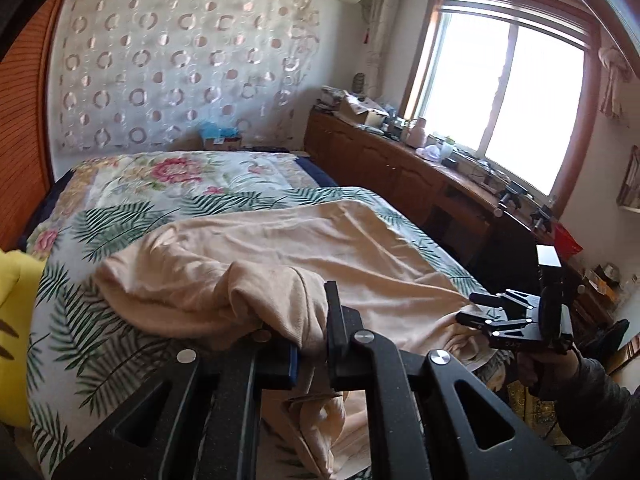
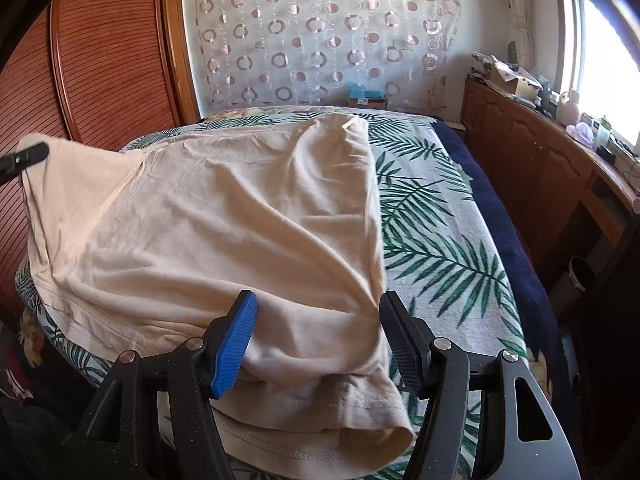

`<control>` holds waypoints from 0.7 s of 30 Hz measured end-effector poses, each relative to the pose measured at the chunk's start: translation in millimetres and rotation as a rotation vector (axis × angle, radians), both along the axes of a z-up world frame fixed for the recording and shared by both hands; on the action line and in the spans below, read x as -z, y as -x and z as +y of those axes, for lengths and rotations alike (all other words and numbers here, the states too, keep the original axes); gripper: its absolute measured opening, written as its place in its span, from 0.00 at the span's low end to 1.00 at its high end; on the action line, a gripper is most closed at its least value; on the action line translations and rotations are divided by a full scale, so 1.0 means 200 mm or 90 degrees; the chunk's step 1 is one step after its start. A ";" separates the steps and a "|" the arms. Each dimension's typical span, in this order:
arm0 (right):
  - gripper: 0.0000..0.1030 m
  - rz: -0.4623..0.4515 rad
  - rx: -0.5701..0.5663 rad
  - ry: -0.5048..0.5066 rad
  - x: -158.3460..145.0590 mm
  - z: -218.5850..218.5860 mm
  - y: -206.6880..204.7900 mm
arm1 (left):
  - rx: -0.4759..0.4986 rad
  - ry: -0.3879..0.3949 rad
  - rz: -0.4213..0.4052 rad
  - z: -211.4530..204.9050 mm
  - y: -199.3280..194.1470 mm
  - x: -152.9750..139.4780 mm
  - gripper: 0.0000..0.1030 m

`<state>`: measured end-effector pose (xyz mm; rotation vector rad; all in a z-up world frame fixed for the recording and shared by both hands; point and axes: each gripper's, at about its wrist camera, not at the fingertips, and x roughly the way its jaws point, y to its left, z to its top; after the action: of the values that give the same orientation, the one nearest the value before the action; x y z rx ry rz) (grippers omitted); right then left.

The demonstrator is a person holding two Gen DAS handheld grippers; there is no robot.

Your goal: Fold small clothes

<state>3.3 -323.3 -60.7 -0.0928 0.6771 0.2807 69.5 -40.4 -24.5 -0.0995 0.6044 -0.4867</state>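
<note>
Nearest in the left wrist view, the left gripper (image 1: 310,344) has its fingers (image 1: 338,320) drawn close together on a bunched fold of the beige garment (image 1: 280,248), lifting that part clear of the bed (image 1: 120,220). In the right wrist view, the right gripper (image 2: 318,340) stands with its fingers (image 2: 236,340) spread wide on either side of a rumpled sleeve or hem at the bed's near edge; the cloth lies between them but is not pinched.

Beyond the grippers, the garment spreads across the leaf-print cover from the near edge toward the middle of the bed, creased and uneven, one corner raised at the left.

I judge the folding to be at an early stage: no neat, squared fold shows anywhere, and the cloth looks only partly spread. What seems left is to take the second hold, flatten the piece, then fold it over.

Farther off, the flowered quilt (image 1: 172,172) covers the bed's far end, below the patterned curtain (image 2: 320,40).
</note>
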 end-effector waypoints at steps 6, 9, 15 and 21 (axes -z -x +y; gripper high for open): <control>0.63 -0.005 0.014 -0.004 -0.01 -0.06 0.04 | 0.090 -0.013 -0.018 -0.28 -0.06 -0.10 0.10; 0.63 -0.011 0.023 -0.007 -0.02 -0.09 0.07 | 0.130 -0.027 -0.023 -0.42 -0.08 -0.13 0.10; 0.63 -0.016 0.035 -0.023 -0.02 -0.11 0.13 | 0.162 -0.061 -0.024 -0.62 -0.11 -0.13 0.11; 0.63 -0.015 0.036 -0.022 -0.01 -0.10 0.14 | 0.135 -0.091 0.038 -0.60 -0.17 0.02 0.53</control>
<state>-25.1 -343.1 -58.9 -0.0445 0.6507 0.2367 103.6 -161.2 -27.8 0.0876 0.7111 -0.6460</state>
